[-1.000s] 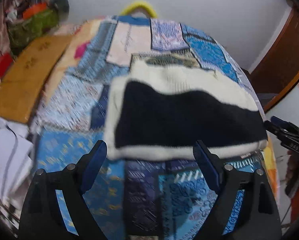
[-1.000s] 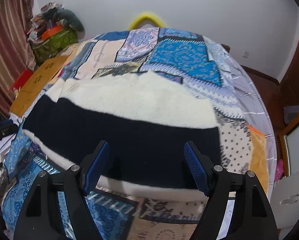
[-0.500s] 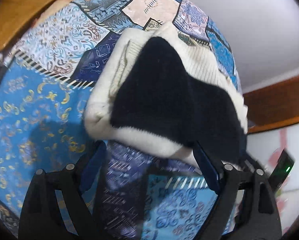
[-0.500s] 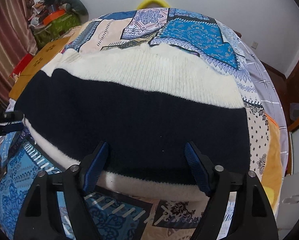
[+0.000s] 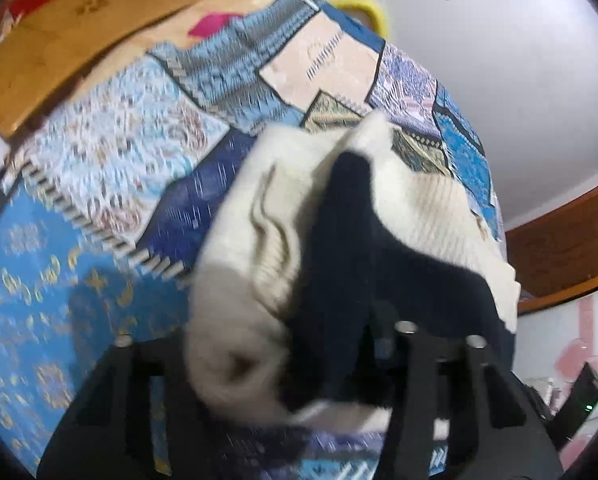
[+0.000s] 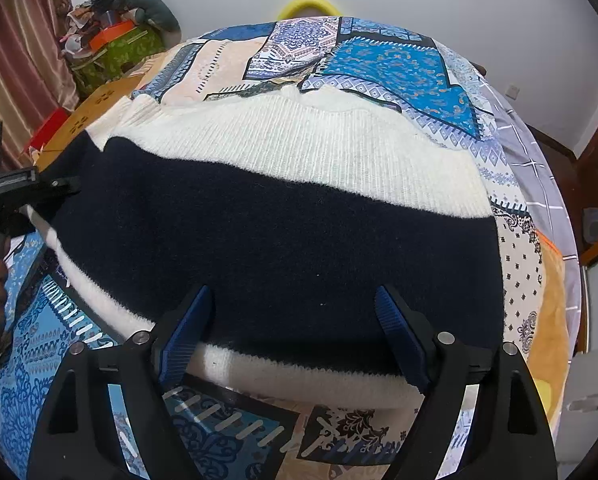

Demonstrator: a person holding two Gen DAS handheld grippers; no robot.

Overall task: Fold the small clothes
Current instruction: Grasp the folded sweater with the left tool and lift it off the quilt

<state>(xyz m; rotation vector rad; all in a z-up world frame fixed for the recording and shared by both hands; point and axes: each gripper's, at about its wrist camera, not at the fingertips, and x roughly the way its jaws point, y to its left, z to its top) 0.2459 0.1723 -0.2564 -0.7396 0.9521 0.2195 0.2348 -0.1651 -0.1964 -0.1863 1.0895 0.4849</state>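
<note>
A cream and navy knit sweater [image 6: 283, 216] lies across a patchwork bedspread [image 6: 383, 60]. My right gripper [image 6: 295, 332] is open, its blue pads over the sweater's near navy band just above the cream hem. In the left wrist view the sweater's left end [image 5: 339, 248] is bunched and lifted between the fingers of my left gripper [image 5: 311, 364], which is shut on it; the cloth hides the pads. The left gripper also shows at the left edge of the right wrist view [image 6: 23, 188], at the sweater's left corner.
A wooden board [image 5: 59, 40] lies beyond the bed's left side. A cluttered pile with a green box [image 6: 115, 48] stands at the far left by a curtain. A yellow ring [image 6: 309, 4] sits behind the bed. Wooden furniture [image 5: 559, 248] is on the right.
My left gripper has closed on the sweater's left end and raised it, bunching the cloth. My right gripper has moved closer over the near hem and stays open.
</note>
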